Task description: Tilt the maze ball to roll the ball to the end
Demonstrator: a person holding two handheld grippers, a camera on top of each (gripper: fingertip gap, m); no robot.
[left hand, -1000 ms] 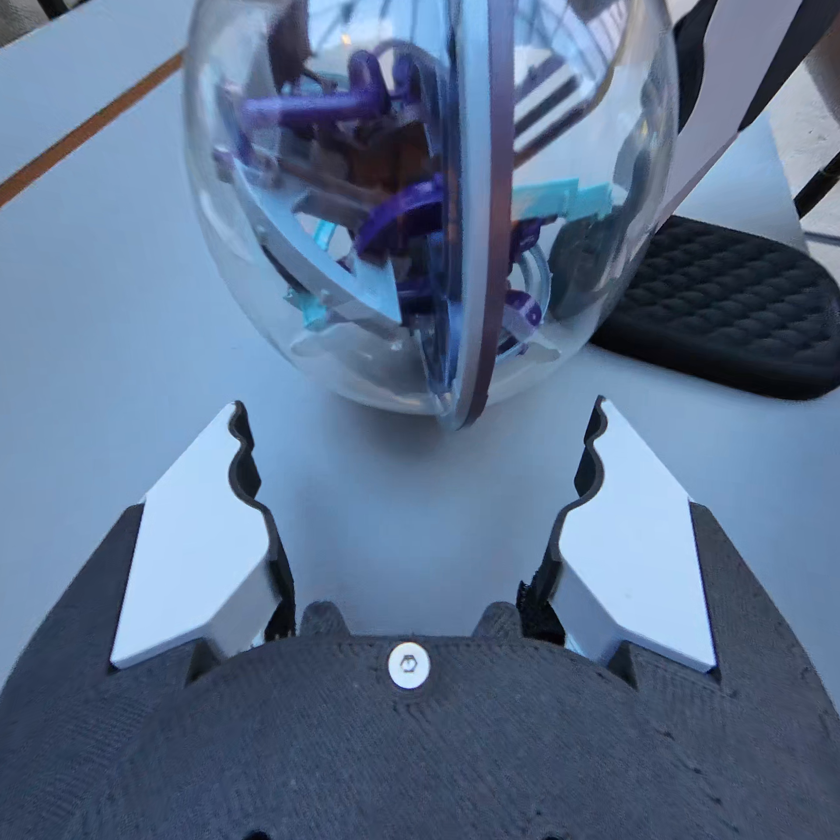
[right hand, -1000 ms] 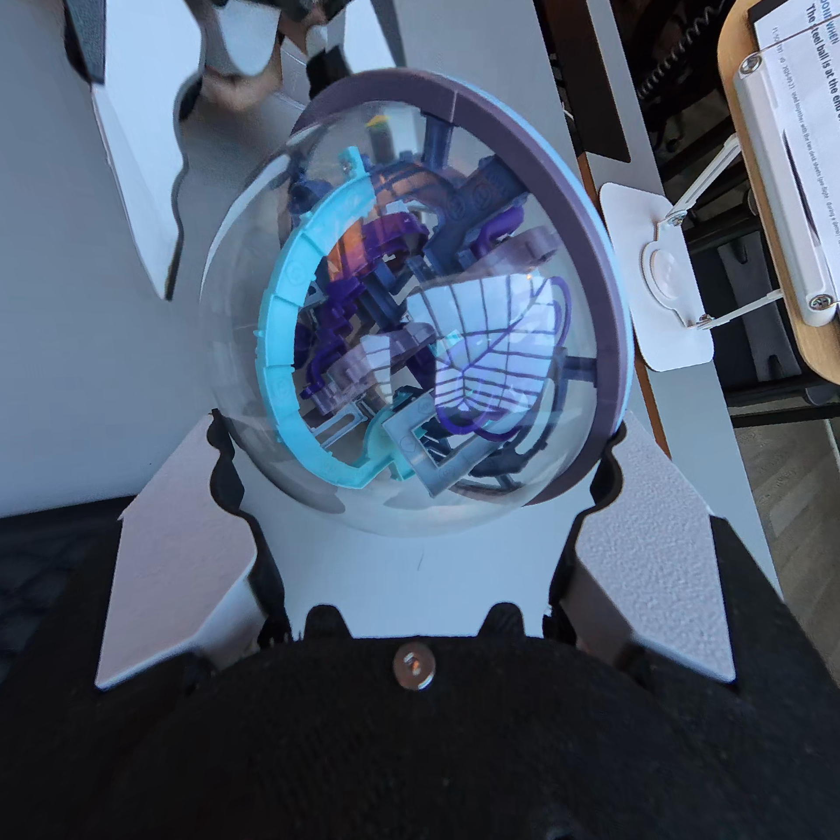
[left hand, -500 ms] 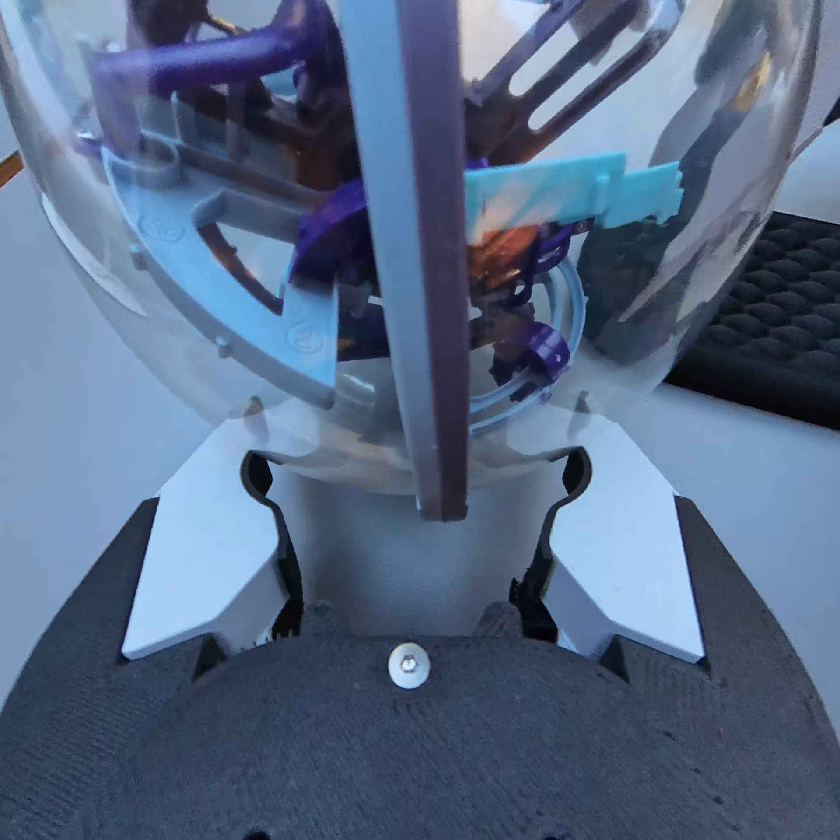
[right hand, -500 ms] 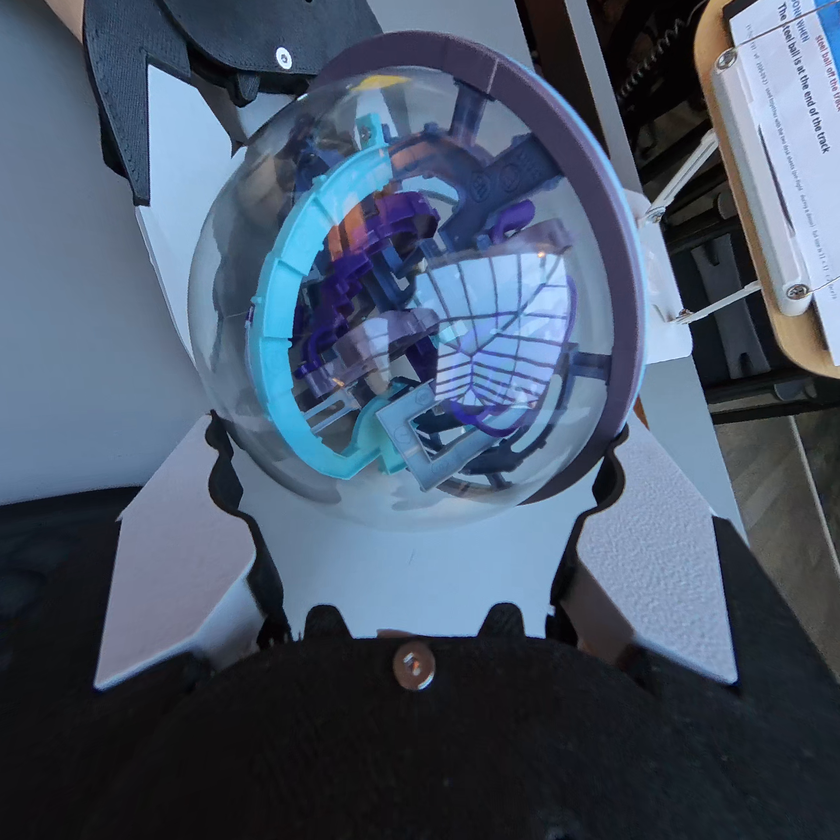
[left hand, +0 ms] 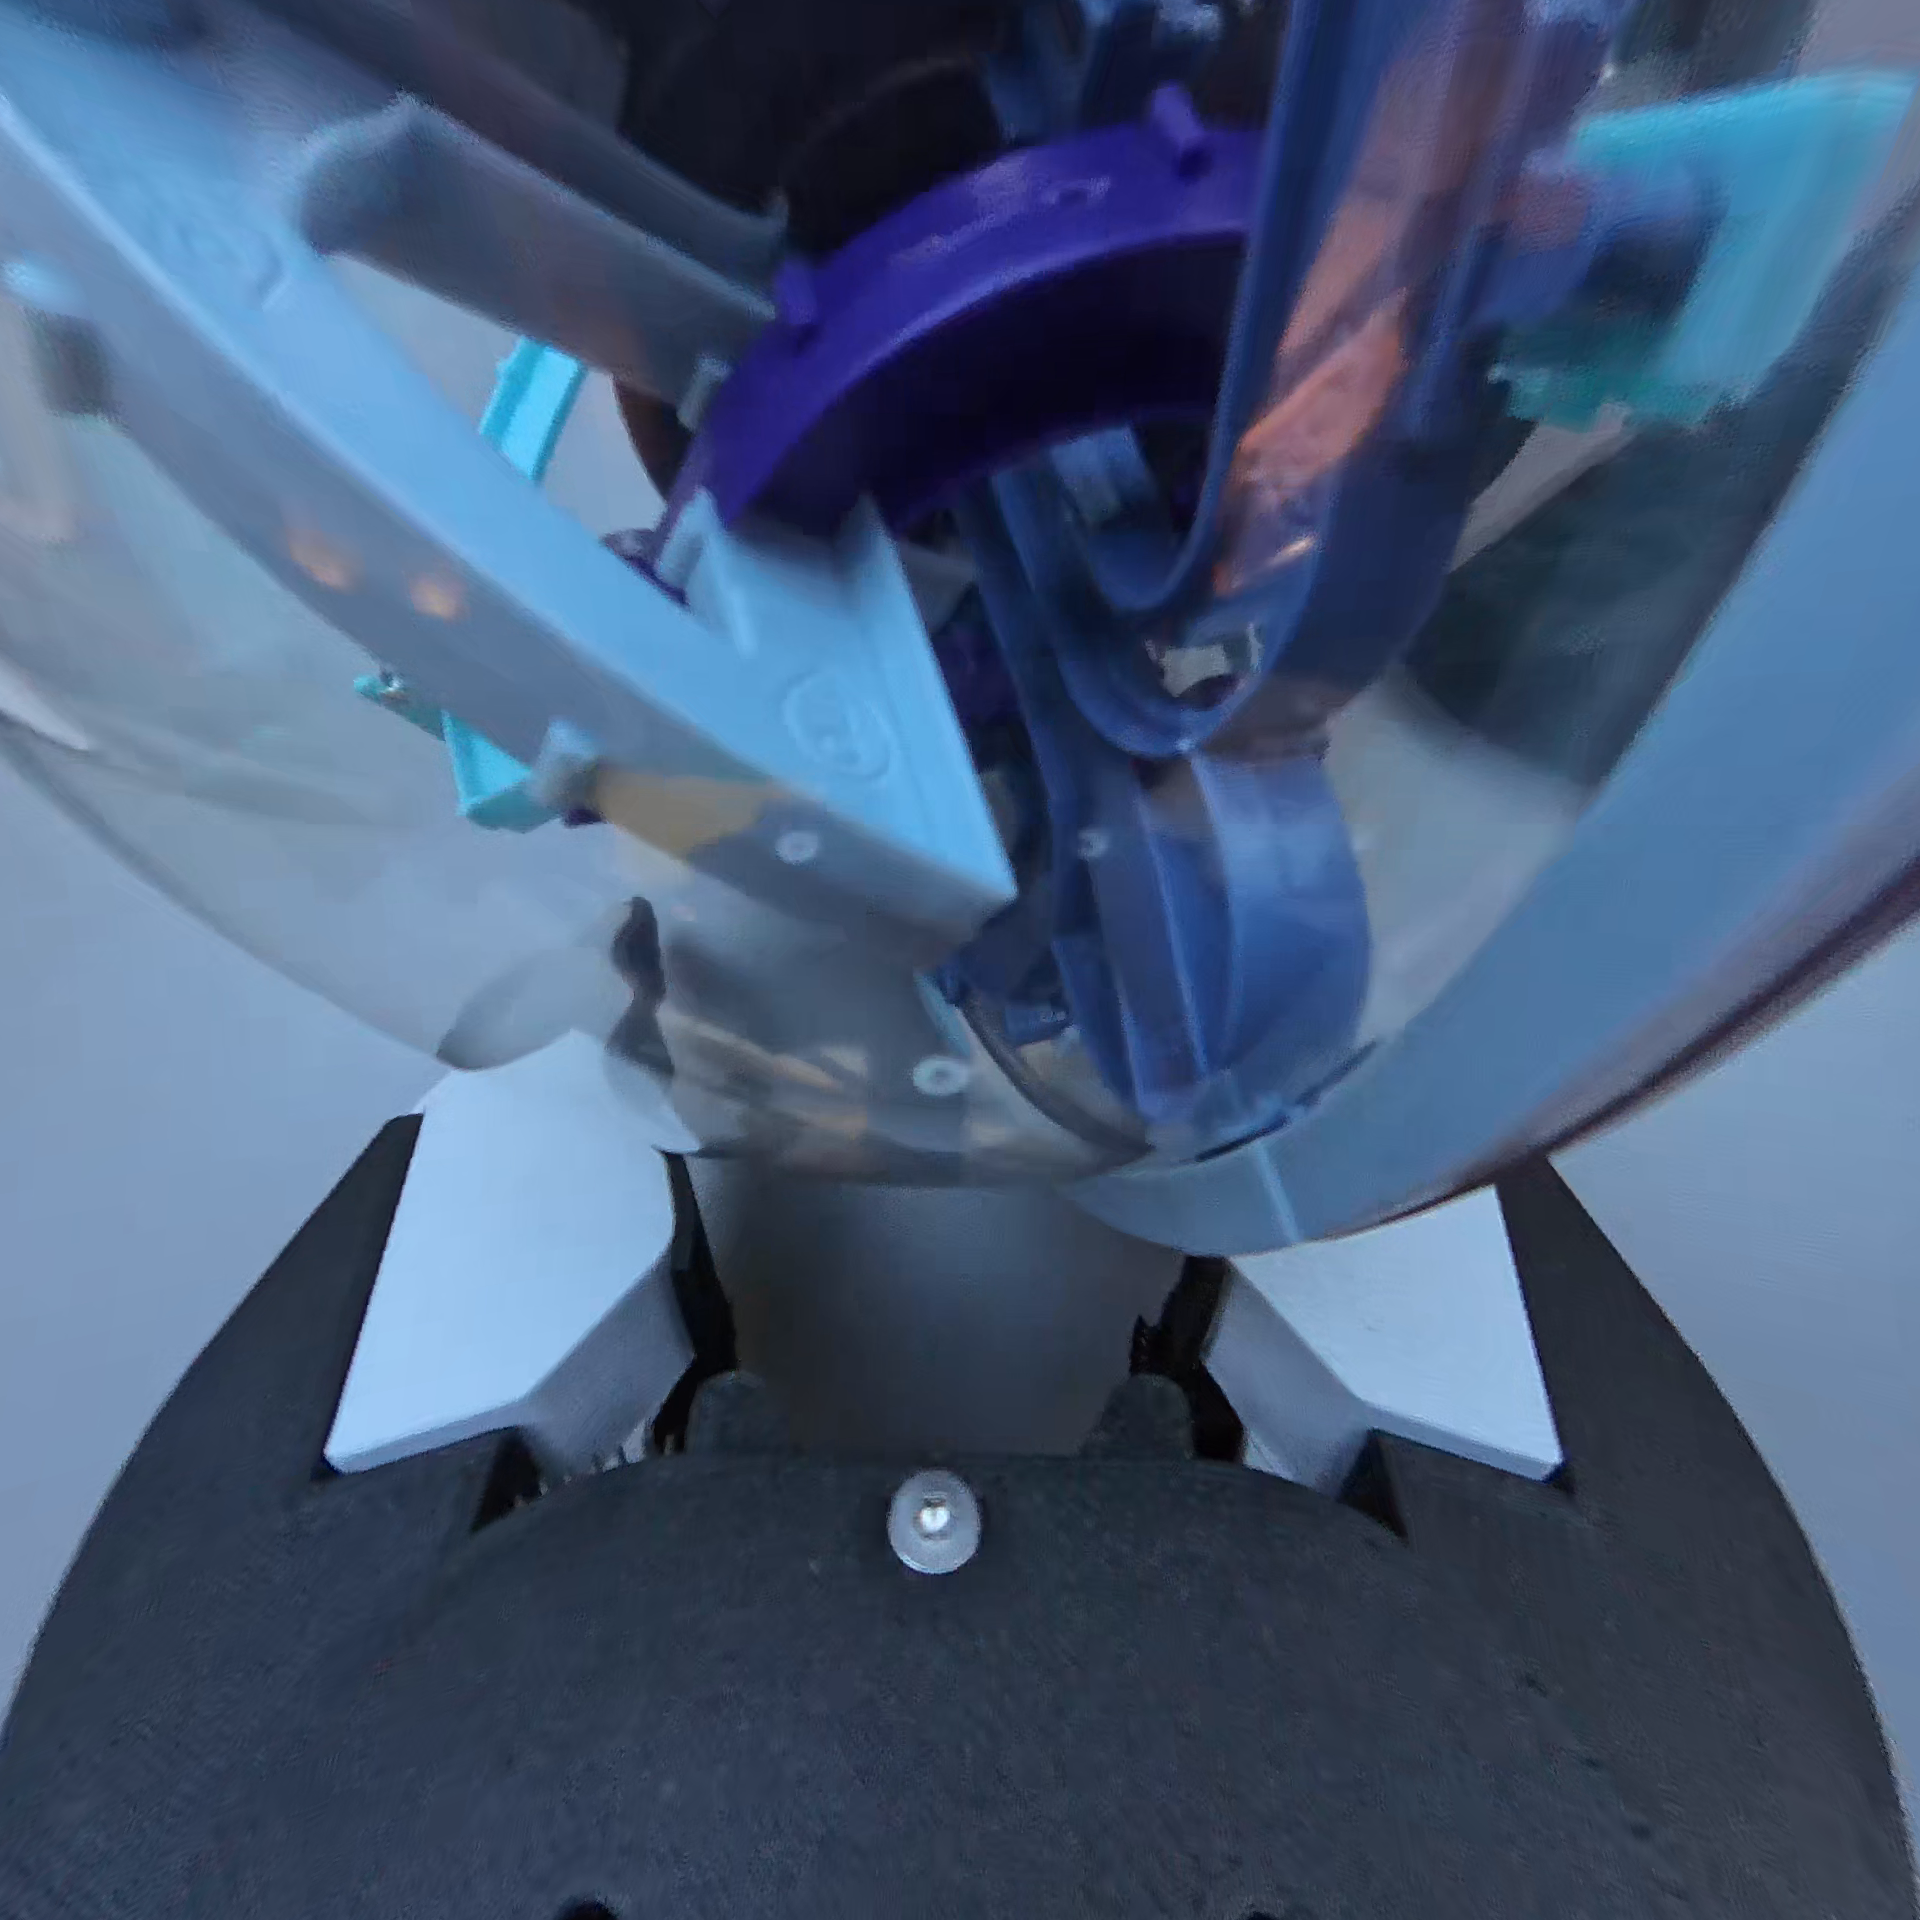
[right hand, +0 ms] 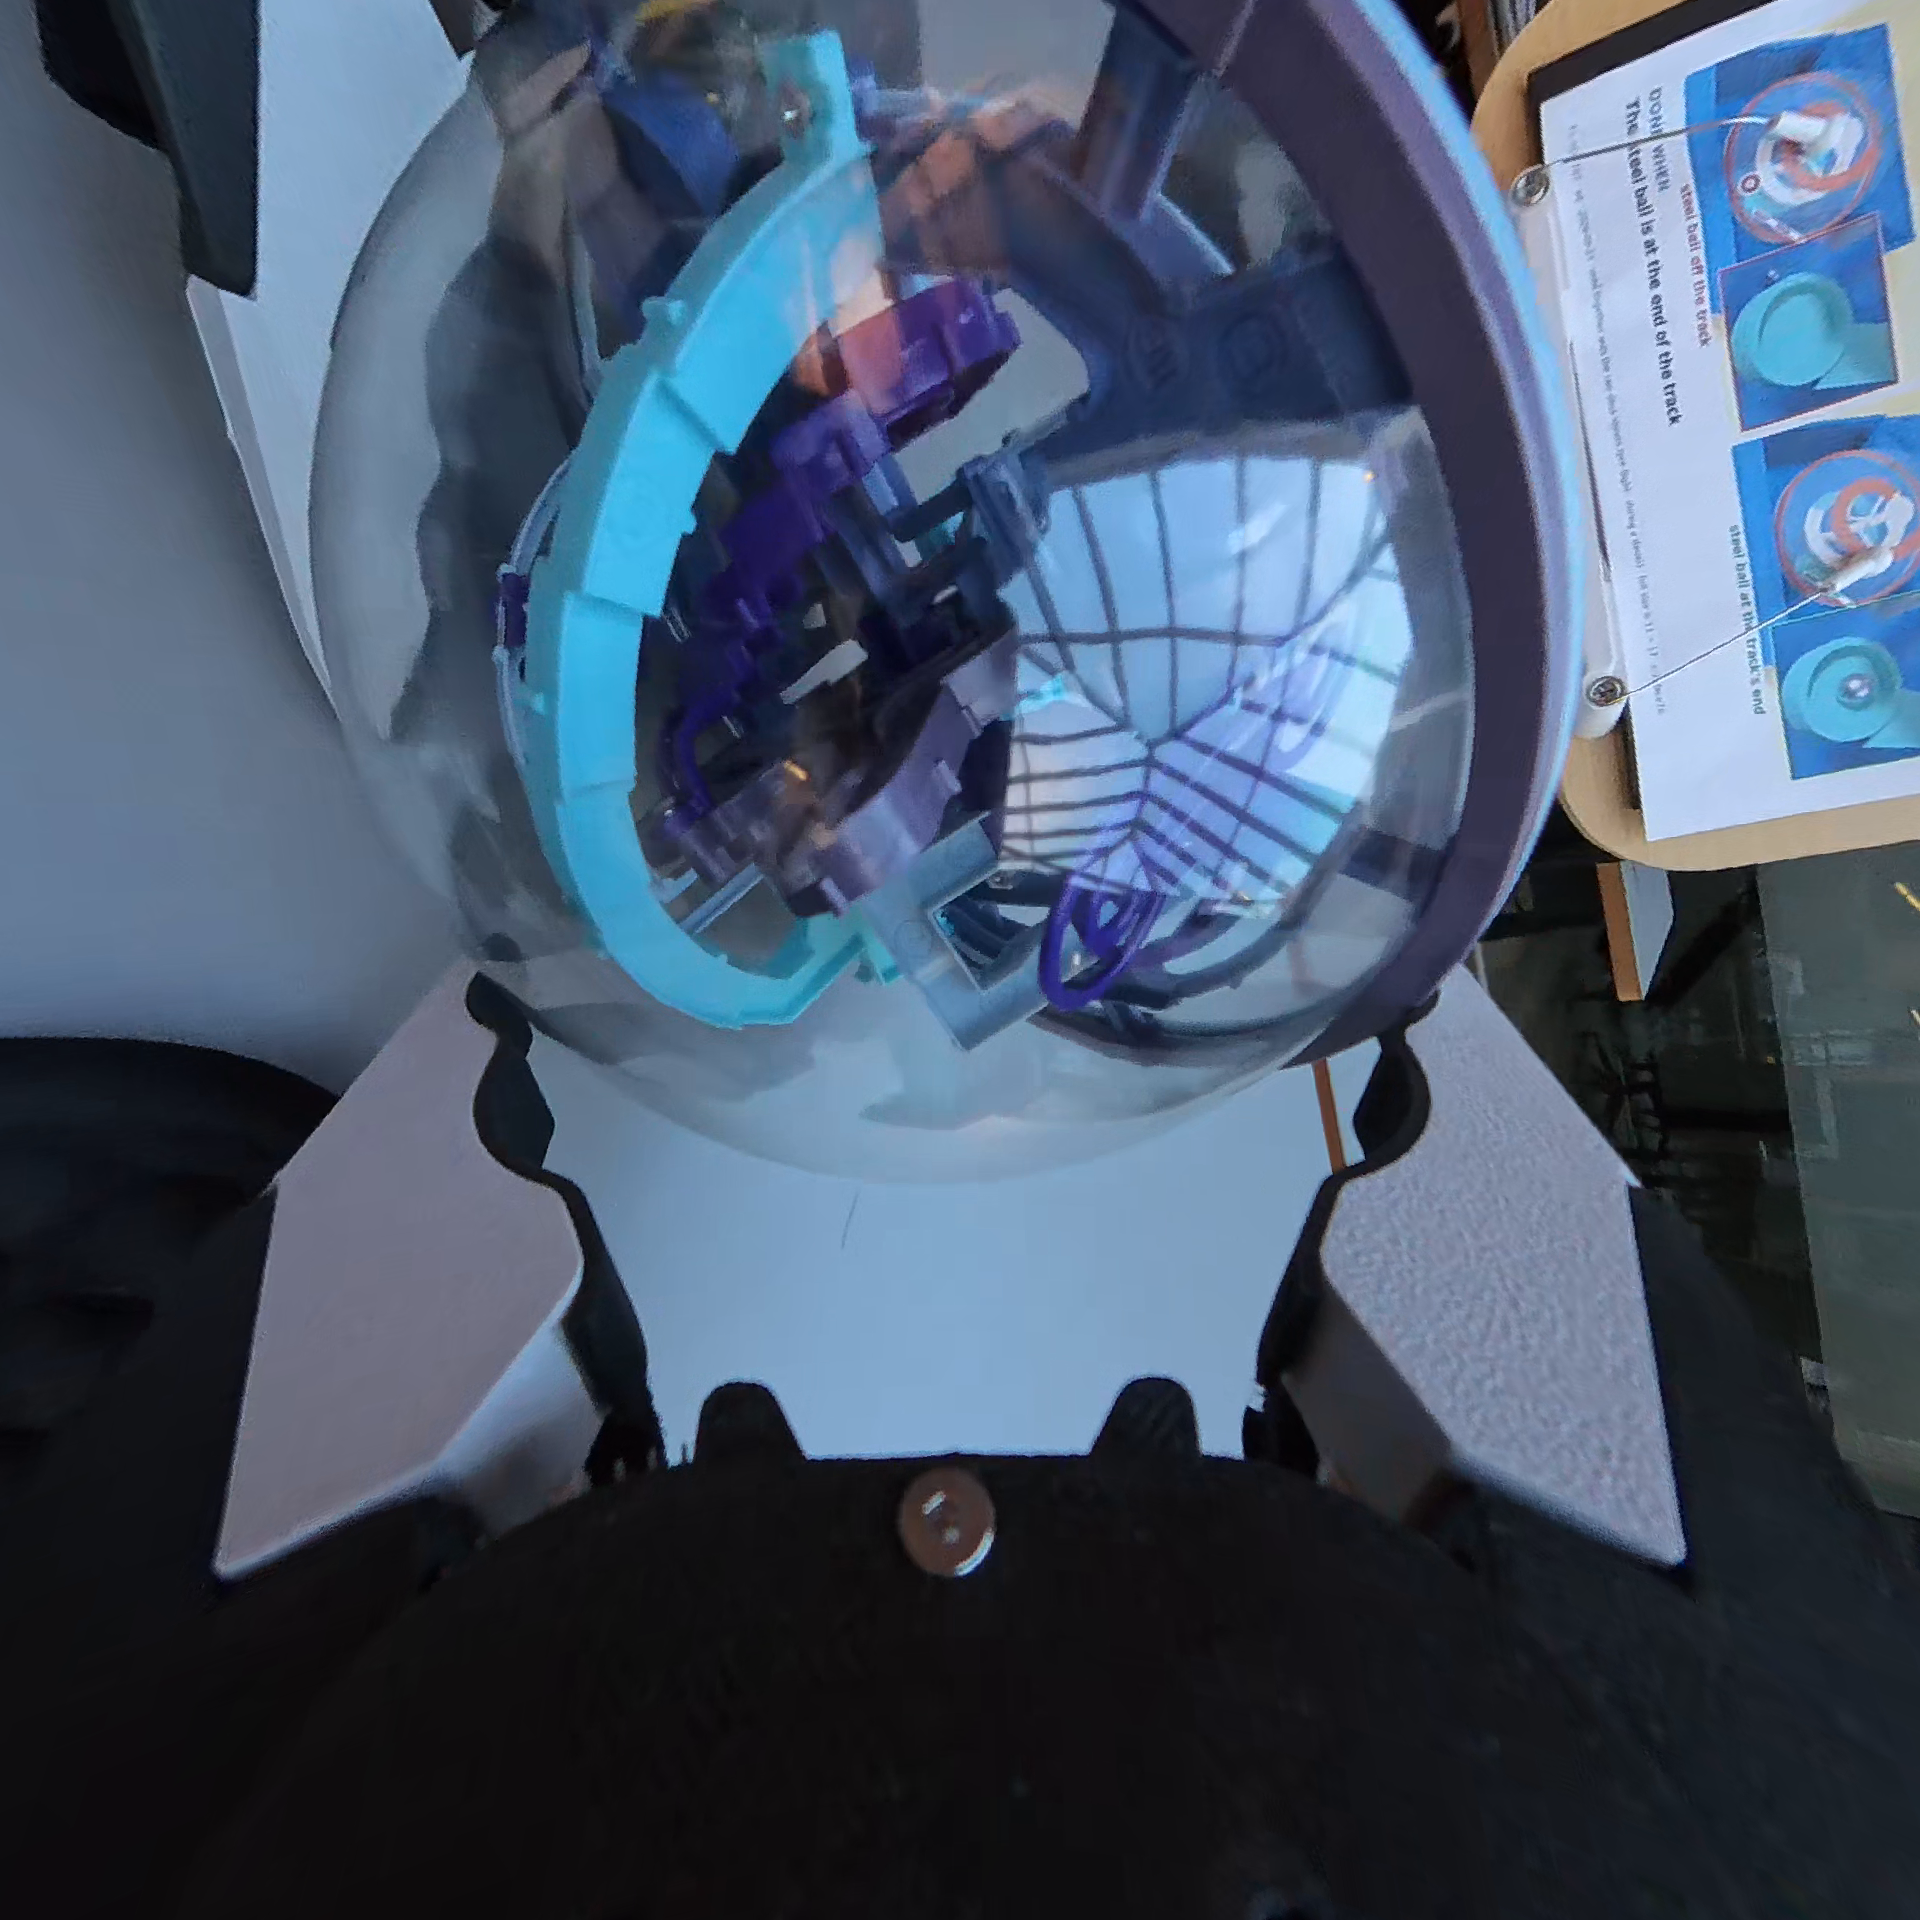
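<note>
Maze ball (right hand: 935, 623) between right gripper (right hand: 951, 1049) fingers

A pale grey-white table (right hand: 156, 727) is filling the left of the right wrist view, and cool daylight is lying across it. At the upper right, a rounded wooden board (right hand: 1590, 810) is carrying a printed sheet with pictures (right hand: 1787, 416) under a white clip bar. Dark shelving (right hand: 1849, 1195) is standing below the board.

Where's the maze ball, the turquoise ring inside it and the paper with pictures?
maze ball (right hand: 1195, 727), right wrist view, clear shell.
turquoise ring (right hand: 623, 582), right wrist view, left arc.
paper with pictures (right hand: 1704, 468), right wrist view, white middle.
</note>
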